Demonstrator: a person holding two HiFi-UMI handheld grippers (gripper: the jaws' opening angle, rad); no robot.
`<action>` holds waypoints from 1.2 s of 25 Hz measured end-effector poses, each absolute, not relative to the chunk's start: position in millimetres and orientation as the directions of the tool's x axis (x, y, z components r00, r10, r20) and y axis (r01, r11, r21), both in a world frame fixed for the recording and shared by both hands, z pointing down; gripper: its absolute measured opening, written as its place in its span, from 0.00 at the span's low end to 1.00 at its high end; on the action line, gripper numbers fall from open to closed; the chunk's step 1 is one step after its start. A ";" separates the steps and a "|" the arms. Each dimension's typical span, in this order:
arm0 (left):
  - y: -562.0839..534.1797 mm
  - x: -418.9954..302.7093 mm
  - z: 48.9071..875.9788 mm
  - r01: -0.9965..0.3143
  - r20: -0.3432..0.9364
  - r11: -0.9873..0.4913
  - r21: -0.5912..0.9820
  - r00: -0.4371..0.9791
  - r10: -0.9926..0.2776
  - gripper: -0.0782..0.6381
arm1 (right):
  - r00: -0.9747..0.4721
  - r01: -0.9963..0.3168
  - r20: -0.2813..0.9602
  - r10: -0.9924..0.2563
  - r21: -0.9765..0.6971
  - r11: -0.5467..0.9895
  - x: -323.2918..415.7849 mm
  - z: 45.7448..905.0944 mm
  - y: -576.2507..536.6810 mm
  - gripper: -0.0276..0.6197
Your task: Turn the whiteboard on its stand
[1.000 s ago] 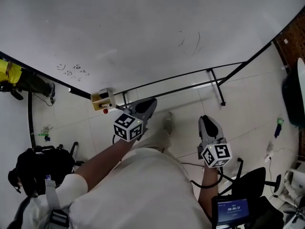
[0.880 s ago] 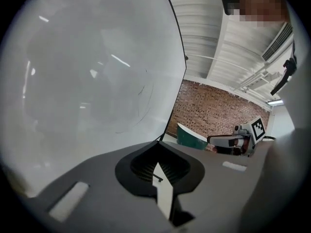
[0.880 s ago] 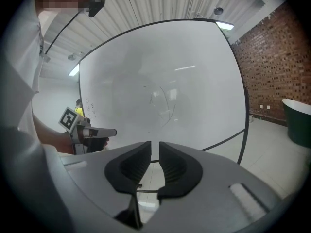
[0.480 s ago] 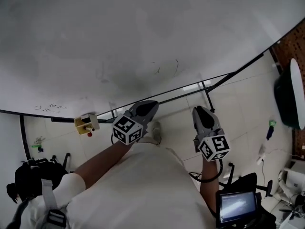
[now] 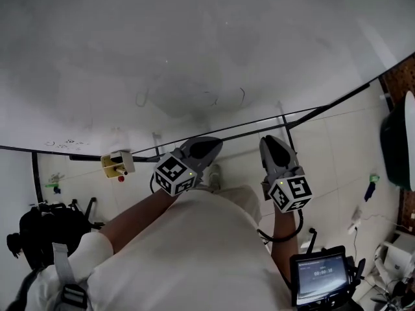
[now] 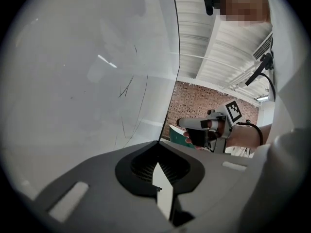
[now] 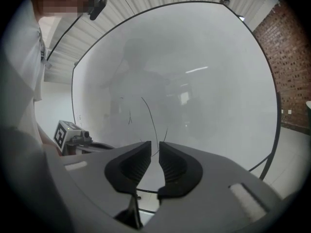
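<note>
The large whiteboard [image 5: 194,44] fills the upper half of the head view, and its black lower frame runs across just beyond both grippers. Its black stand [image 5: 305,114] shows under that edge at the right. My left gripper [image 5: 207,142] is shut and empty, its tip just below the board's lower edge. My right gripper [image 5: 271,144] is level with it, about a hand's width to the right. In the left gripper view the whiteboard [image 6: 87,72] is close on the left. In the right gripper view my right gripper [image 7: 154,143] shows a narrow empty gap, facing the whiteboard [image 7: 194,81].
A yellow box [image 5: 115,165] with a red knob hangs at the board's lower edge, left of my left gripper. A black backpack [image 5: 45,229] lies on the tiled floor at left. A small screen [image 5: 318,277] sits at lower right, and a dark chair [image 5: 399,135] at the right edge.
The board's lower edge has dropped closer in the head view and covers more of it. Both grippers have risen toward that edge. The yellow box has shifted left.
</note>
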State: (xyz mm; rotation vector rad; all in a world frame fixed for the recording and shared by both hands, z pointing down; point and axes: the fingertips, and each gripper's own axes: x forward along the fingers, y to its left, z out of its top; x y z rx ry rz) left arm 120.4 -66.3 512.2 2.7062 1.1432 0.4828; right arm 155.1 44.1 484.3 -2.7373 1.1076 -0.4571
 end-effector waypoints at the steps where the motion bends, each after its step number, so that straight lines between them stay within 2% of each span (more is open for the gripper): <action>1: -67.2 119.5 510.2 0.660 0.231 -0.701 0.269 0.662 0.713 0.14 | 0.674 -0.658 0.218 -0.706 -0.257 -0.707 155.8 483.5 43.8 0.13; 13: -31.6 111.9 471.2 0.501 0.164 -0.830 0.246 0.822 0.545 0.14 | 0.524 -0.784 0.188 -0.830 -0.273 -0.557 132.1 464.1 71.3 0.13; 15: -14.8 100.0 471.5 0.469 0.166 -0.847 0.251 0.841 0.515 0.14 | 0.509 -0.793 0.183 -0.841 -0.280 -0.541 121.3 458.8 93.3 0.13; 17: 5.2 86.2 473.7 0.442 0.175 -0.860 0.255 0.854 0.490 0.14 | 0.497 -0.796 0.168 -0.851 -0.301 -0.524 109.8 453.8 120.6 0.05; 25: 68.9 16.7 481.5 0.295 0.209 -0.917 0.269 0.912 0.354 0.14 | 0.438 -0.799 0.126 -0.890 -0.399 -0.450 59.5 462.5 206.4 0.05; 30: 85.1 -29.6 483.8 0.197 0.232 -0.941 0.277 0.936 0.264 0.14 | 0.446 -0.811 0.125 -0.886 -0.364 -0.459 27.0 466.9 244.0 0.08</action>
